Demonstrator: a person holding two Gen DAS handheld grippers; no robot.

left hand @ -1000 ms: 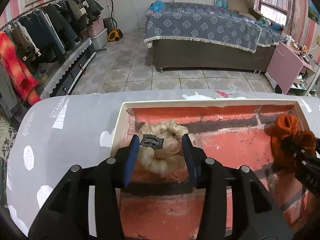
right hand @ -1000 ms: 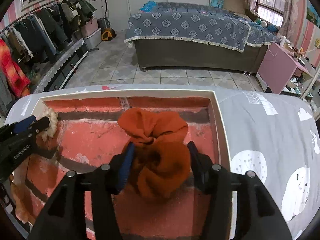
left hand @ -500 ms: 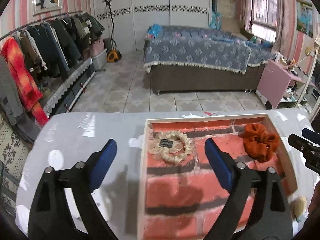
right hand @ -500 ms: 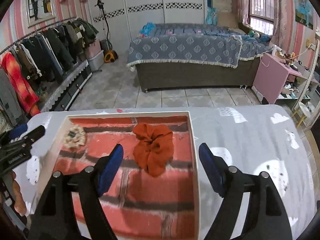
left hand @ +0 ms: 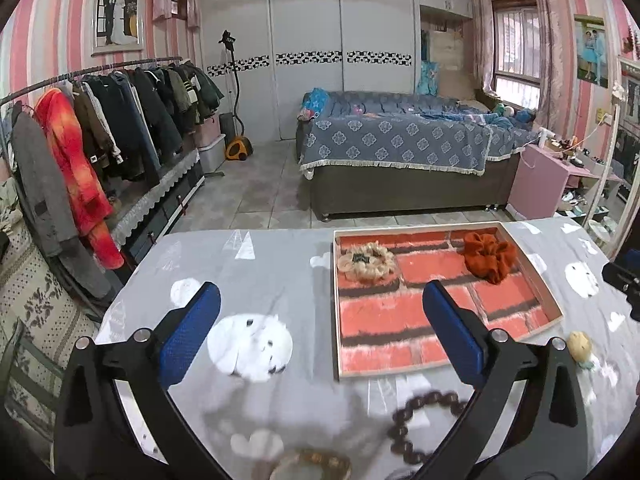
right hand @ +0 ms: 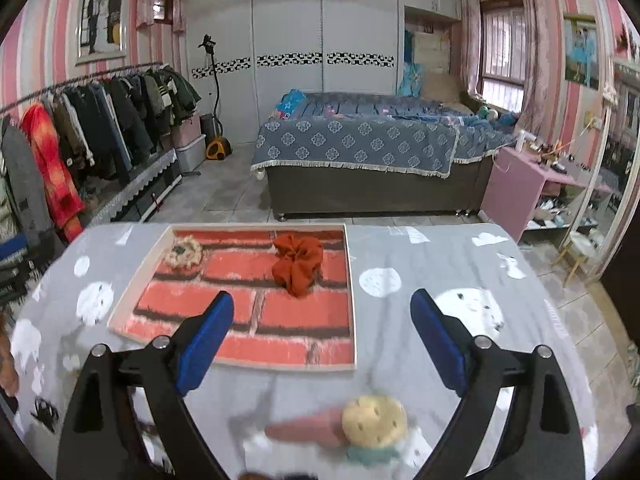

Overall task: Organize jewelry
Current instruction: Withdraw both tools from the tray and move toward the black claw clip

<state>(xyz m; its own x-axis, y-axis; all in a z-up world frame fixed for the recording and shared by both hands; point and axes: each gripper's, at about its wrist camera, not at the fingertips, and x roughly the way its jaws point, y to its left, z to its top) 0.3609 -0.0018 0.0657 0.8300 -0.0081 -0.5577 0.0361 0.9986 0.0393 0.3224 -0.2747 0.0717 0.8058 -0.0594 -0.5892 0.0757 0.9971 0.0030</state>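
- A shallow white-rimmed tray [left hand: 538, 280] lined with a red brick print sits on a table [left hand: 280, 264] covered in grey cloth with white motifs, ahead and to the right of the left gripper [left hand: 320, 330] and ahead and to the left of the right gripper [right hand: 322, 338].
- Inside the tray, a ruffled cream scrunchie [left hand: 366, 261] with a small dark label lies in the far left corner; a crumpled rust-orange fabric scrunchie [left hand: 490, 256] lies near the far right wall, well apart from it.
- Both grippers hover above the cloth with blue-padded fingers [left hand: 188, 334] spread wide, holding nothing.
- A bracelet of round dark brown beads [left hand: 424, 426] lies on the cloth outside the tray, just below the left gripper's right finger.
- A pale, glossy object [left hand: 310, 464], too blurred to identify, lies at that view's lower edge.
- A soft yellow, dimpled, round-headed clip [right hand: 374, 422] with pink and teal parts rests on the cloth between the right gripper's fingers, near the camera.
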